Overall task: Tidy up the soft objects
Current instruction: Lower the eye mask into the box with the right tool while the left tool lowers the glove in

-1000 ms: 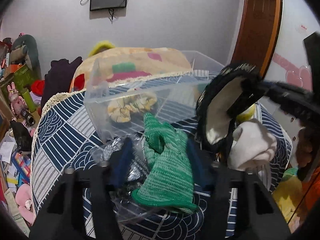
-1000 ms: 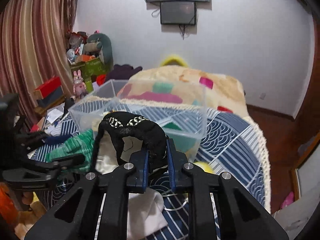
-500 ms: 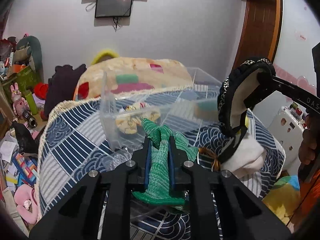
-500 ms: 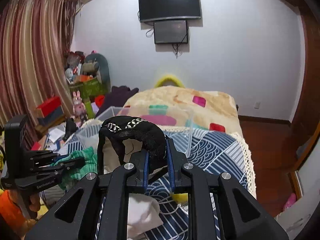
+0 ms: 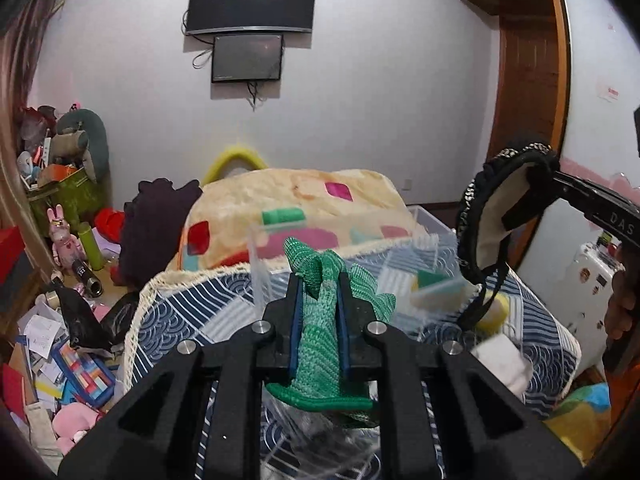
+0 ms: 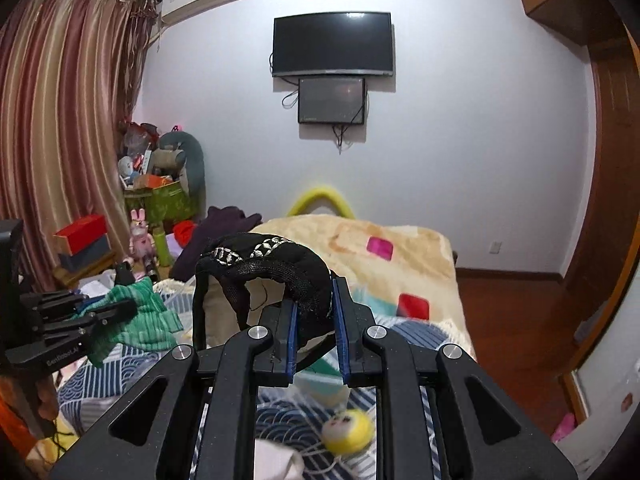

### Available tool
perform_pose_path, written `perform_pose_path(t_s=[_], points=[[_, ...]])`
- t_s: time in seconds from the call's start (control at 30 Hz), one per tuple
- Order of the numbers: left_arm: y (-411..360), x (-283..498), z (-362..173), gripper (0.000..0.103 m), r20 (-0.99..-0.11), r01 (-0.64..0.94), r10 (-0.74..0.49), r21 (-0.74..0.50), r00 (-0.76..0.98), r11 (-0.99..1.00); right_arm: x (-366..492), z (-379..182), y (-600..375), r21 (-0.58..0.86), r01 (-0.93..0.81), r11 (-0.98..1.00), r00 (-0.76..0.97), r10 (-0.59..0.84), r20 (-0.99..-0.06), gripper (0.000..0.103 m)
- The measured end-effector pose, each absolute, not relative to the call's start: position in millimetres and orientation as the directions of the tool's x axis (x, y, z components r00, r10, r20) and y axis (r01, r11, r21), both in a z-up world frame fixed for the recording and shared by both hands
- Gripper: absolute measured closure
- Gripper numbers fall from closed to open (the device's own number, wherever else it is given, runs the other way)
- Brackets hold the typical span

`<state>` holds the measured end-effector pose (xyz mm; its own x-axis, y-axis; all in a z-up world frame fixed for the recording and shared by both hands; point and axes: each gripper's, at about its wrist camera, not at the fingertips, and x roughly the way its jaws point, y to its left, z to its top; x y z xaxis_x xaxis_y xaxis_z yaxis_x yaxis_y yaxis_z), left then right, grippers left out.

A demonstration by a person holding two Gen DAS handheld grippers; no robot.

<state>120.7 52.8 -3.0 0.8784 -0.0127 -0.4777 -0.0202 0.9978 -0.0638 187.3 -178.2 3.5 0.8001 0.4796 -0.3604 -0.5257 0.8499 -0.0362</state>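
— Two grippers, two soft items. What does each hold?

— Left gripper (image 5: 320, 300): jaws pinched on a green knit glove (image 5: 324, 320), lifted above the blue-and-white wave-pattern cloth (image 5: 180, 332); cuff hanging below the pads, fingers flopping forward. Right gripper (image 6: 314, 312): jaws clamped on the padded rim of a black headband-like piece with cream lining (image 6: 272, 264), also raised off the cloth.

— What is hard to make out?

— Clear plastic storage box (image 5: 260, 276), beyond the glove: motion-blurred, contents only yellow and green smears. White cloth item (image 5: 500, 360) on the table's right side, blurred and partly cut off by the gripper body. Small yellow plush ball with a face (image 6: 348, 428), blurred, just beside a white item at the frame's bottom edge. The person's hands are mostly out of frame (only dark edges show).

— Any legible writing?

— Right gripper's arm, seen from the left camera, reads "DAS", then runs off the edge. Left gripper's side, seen from the right camera, bears small white lettering, too small to read with confidence. Wall-mounted television (image 6: 332, 44) and smaller screen (image 6: 332, 100) below it: both dark.
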Motion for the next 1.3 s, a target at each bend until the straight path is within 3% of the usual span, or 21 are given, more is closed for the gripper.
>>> perform_pose_path(t_s=[0.33,0.7,1.3], points=[[66,158,-8,0.089,-0.490,-0.073,0.048,-0.033,0.870,0.997,212,-5,-151,-0.082,-0.492,0.867,0.828,0.437,-0.352,0.089],[77,194,-27,0.089,-0.547,-0.089,0.039,-0.065,0.836,0.994,244,-34,-129,-0.121,-0.487,0.865,0.800,0.385,-0.461,0.089],[70,229,-51,0.087,-0.636,-0.076,0.027,-0.051,0.771,0.996,256,-69,-104,-0.177,-0.625,0.760,0.659,0.393,-0.641,0.089]])
